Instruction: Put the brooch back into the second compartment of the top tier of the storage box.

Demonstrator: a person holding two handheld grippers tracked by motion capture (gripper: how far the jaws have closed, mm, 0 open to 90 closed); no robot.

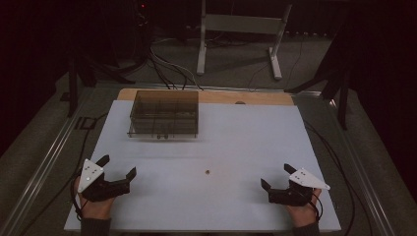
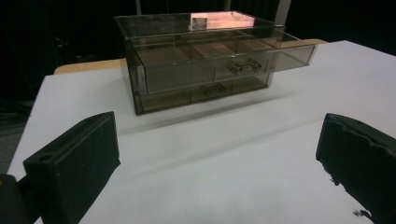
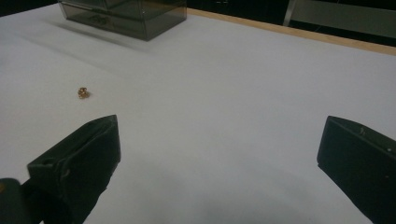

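A smoky clear drawer box (image 1: 163,114) stands at the back left of the white table (image 1: 246,137). In the left gripper view the drawer box (image 2: 201,65) has its upper right drawer pulled out a little. A tiny gold piece (image 1: 207,172) lies on the table's middle front; in the right gripper view this gold piece (image 3: 83,93) lies ahead and to the left. My left gripper (image 1: 118,166) rests at the front left, open, nothing between its jaws. At the front right my right gripper (image 1: 277,177) is open and empty too.
A wooden strip (image 1: 206,96) runs along the table's far edge. Cables trail off both table sides onto the floor. A grey metal stand (image 1: 241,29) is on the floor beyond the table. Dark surroundings ring the table.
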